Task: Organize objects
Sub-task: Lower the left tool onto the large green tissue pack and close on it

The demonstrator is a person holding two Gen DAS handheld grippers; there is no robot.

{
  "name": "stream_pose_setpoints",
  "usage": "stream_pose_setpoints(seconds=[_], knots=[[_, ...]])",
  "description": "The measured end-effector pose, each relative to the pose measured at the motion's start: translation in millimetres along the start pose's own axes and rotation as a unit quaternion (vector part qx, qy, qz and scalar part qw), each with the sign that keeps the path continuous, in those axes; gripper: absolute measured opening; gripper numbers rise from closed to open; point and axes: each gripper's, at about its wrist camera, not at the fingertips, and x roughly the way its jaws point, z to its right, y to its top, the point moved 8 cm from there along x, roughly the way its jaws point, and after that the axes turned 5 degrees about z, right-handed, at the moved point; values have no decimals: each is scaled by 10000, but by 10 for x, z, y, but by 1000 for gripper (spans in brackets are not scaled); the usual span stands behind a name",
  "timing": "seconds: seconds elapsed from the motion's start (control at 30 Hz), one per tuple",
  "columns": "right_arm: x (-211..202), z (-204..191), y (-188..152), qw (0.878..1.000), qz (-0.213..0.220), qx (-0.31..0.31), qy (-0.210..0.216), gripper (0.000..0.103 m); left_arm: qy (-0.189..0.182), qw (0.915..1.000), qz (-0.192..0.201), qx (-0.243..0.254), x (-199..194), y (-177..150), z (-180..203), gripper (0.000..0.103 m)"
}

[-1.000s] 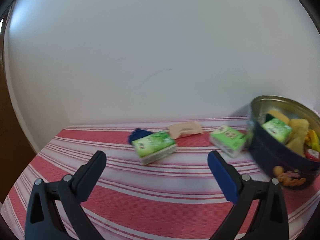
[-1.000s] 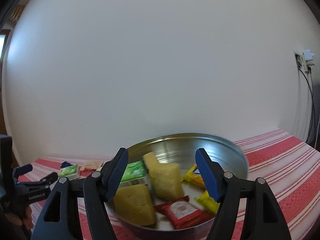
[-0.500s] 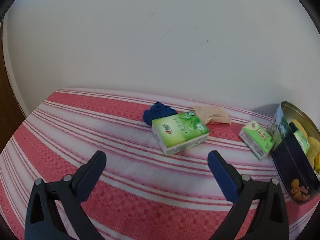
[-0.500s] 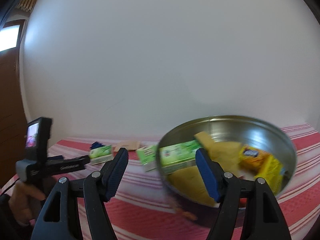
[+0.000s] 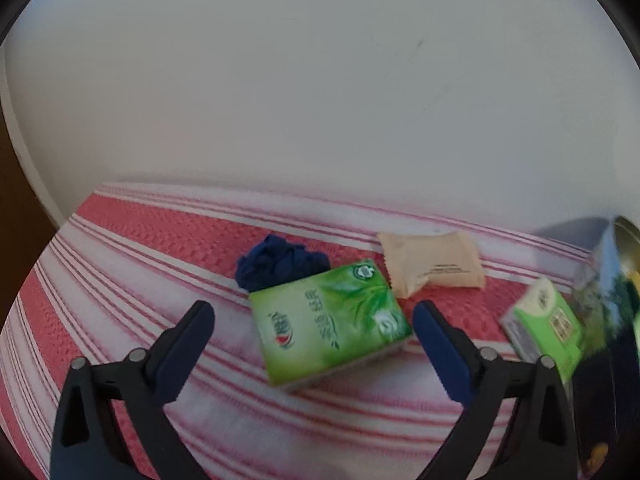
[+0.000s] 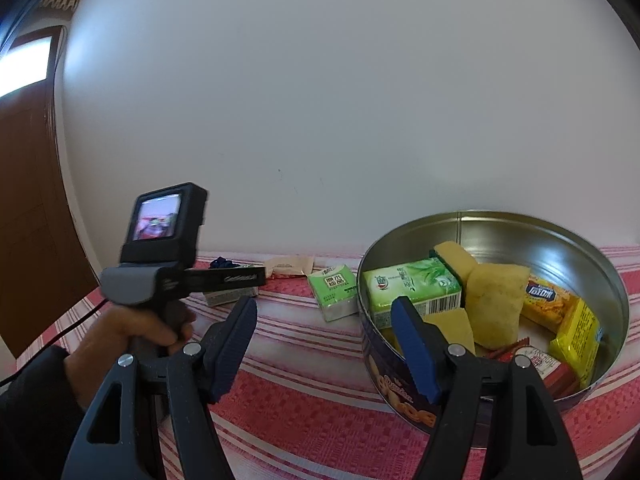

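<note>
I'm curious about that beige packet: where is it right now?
In the left wrist view, the beige packet lies on the striped cloth near the wall, just behind the big green tissue pack.

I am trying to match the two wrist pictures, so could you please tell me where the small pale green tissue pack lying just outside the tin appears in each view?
Left wrist: small green tissue pack at right edge, against the tin.
Right wrist: same pack in centre, just left of the tin.
Shared landmark: beige packet near the wall.
</note>
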Motion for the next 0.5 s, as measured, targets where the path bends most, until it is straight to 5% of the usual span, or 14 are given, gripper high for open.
stream_pose_setpoints(seconds=[0.13,0.5], knots=[[64,16,-15,9999,-93,13,40,72,23,9987,-498,-100,194,-68,-19,95],[94,65,-20,9999,-108,133,-8,72,-83,9980,-563,-287,221,-132,-119,95]])
